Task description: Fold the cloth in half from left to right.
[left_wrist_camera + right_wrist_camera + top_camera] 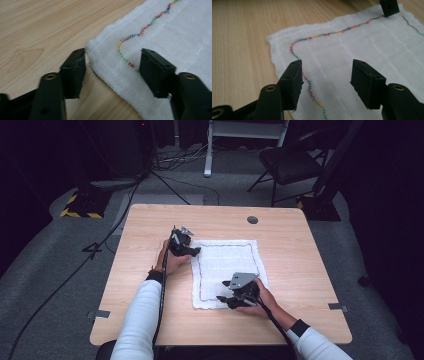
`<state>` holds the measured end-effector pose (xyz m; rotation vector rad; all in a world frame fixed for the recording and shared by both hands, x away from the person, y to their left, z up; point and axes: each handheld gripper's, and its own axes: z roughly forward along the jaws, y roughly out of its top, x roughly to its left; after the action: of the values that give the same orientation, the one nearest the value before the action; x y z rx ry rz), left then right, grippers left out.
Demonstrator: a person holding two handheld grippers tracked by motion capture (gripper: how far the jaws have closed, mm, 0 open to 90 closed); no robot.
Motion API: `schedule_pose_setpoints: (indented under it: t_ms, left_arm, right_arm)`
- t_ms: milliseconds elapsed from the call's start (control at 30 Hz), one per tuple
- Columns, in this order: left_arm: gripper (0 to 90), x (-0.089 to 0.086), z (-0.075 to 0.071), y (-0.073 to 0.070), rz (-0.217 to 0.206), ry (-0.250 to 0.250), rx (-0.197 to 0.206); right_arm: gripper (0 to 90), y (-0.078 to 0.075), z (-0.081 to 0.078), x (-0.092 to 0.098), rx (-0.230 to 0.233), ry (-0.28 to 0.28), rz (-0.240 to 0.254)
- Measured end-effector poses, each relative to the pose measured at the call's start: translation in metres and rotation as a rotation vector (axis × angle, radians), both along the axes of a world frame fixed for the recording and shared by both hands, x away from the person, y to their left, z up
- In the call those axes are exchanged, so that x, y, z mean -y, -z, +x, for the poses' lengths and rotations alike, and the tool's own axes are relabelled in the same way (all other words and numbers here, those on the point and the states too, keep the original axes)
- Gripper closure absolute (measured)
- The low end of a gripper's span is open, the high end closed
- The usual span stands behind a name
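A white cloth (227,270) lies spread flat on the table (300,270), a little right of centre, well clear of the table's edges. It is a thin woven gauze with a line of multicoloured stitching (332,32) running just inside the hem and rounding each corner.

Handling, as a judgement: very light, fully limp, no stiffness to carry its own shape. Lifted at one point it would likely sag and fold on itself. The weave looks rough enough not to slip between pads, and nothing about it seems fragile. It lies thin against the wood, so a pinch would have to catch the hem or a corner, where the doubled edge gives slightly more to bite.

Orientation: roughly rectangular, long axis running from the person's side toward the far side of the table, short edges near and far. Edges sit close to square with the table.

Left tool (184,246): at the cloth's far-left corner, jaws spread apart and holding nothing. In the left gripper view one jaw sits over bare wood, the other over the cloth, with the corner hem (93,50) between them. Whether the tips touch the surface cannot be told.

Right tool (235,297): over the near part of the cloth, jaws likewise apart and empty, facing the near-left corner (272,41).
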<state>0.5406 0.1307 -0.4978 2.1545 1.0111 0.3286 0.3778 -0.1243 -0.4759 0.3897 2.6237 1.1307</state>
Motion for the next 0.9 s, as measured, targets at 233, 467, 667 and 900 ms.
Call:
schedule_pose_setpoints:
  t_ms: [233,467,667,900]
  left_arm:
    - [80.6,-0.002,-0.003,0.002,-0.052,0.059,-0.020]
    - [84.9,-0.003,-0.007,0.002,-0.046,0.070,-0.017]
    - [85.2,-0.004,-0.008,0.002,-0.046,0.080,-0.018]
    - [85.3,-0.007,-0.008,0.001,-0.042,0.068,-0.017]
  right_arm:
    - [42.8,0.003,-0.009,-0.031,-0.003,-0.076,-0.004]
    - [42.7,0.010,-0.016,-0.058,-0.010,-0.124,-0.008]
    - [52.4,0.015,-0.015,-0.069,0.009,-0.101,-0.038]
    - [74.5,0.017,-0.013,-0.074,-0.007,-0.099,-0.048]
